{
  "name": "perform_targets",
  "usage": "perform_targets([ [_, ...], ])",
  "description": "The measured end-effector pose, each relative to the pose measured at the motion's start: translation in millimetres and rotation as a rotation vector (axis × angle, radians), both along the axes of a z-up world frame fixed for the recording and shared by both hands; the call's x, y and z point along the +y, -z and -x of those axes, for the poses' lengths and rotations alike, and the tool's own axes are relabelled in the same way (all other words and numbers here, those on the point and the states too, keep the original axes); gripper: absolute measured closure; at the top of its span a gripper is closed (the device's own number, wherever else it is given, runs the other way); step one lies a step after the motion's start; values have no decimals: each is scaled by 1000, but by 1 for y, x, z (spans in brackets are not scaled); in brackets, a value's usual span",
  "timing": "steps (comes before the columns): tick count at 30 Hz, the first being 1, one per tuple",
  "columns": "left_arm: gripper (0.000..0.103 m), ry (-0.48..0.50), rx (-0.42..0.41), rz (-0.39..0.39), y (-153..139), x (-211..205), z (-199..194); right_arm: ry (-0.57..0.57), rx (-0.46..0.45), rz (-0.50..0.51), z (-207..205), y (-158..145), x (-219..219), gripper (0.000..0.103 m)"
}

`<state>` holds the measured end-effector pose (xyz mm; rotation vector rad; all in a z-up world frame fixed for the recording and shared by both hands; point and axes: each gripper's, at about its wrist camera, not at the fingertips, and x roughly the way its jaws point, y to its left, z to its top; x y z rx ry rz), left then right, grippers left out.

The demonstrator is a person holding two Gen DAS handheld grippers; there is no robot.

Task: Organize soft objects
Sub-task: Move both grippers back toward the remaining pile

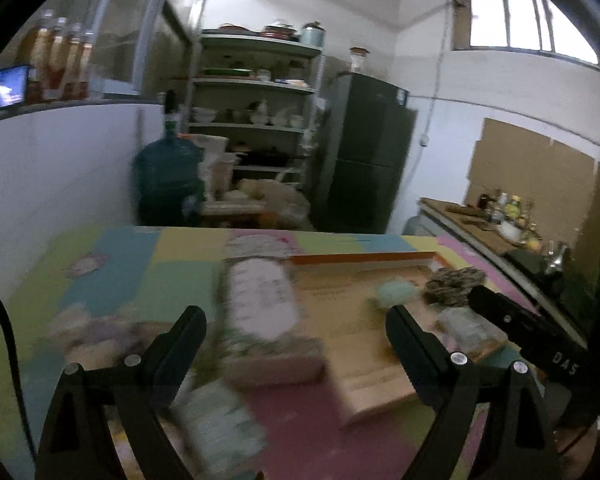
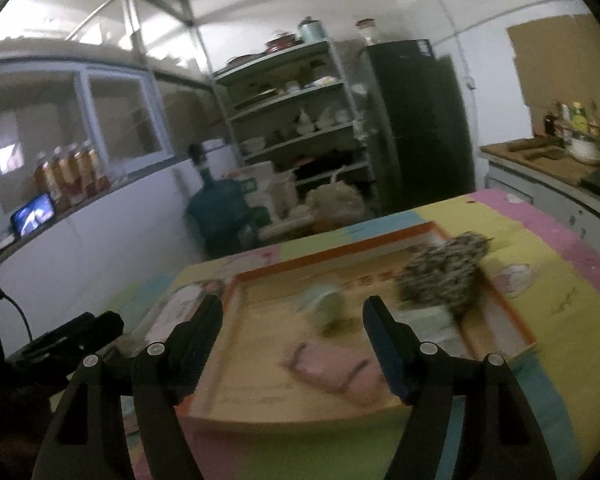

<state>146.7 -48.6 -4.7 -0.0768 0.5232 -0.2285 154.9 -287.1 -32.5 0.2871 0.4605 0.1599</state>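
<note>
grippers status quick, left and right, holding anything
Left gripper: open, holding nothing.
Right gripper: open, holding nothing.

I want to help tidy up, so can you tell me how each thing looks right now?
left hand-held gripper: open, holding nothing
right hand-held gripper: open, holding nothing
cardboard tray: lying flat on the colourful mat
patterned cloth bundle: bunched up in the tray's far corner
pale green bundle: rolled up, in the tray
pink item: lying flat in the tray
tissue pack: outside the tray, beside it
</note>
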Motion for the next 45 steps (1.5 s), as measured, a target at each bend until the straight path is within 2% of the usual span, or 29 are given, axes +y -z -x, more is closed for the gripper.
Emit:
perform_targets([
  [3,12,-54,-18,-34,2,22,14,-35,7,18,2,0,23,29],
  [9,12,-104,-1,-4,6,58,29,-83,22,41,4,0,62,29],
  [12,12,-149,-6,-24,8,75,37,-100,19,58,5,-1,78,29],
  [24,13,-210,14,-13,29,125,52,-165,33,103,7,-1,124,29],
  [28,14,-207,23,-24,37,134,52,-184,48,108,6,3,136,29],
  [35,15,-202,77,16,57,147,47,-221,72,125,3,12,158,29],
  [45,16,-192,96,31,64,160,40,-271,92,131,-6,17,180,29],
])
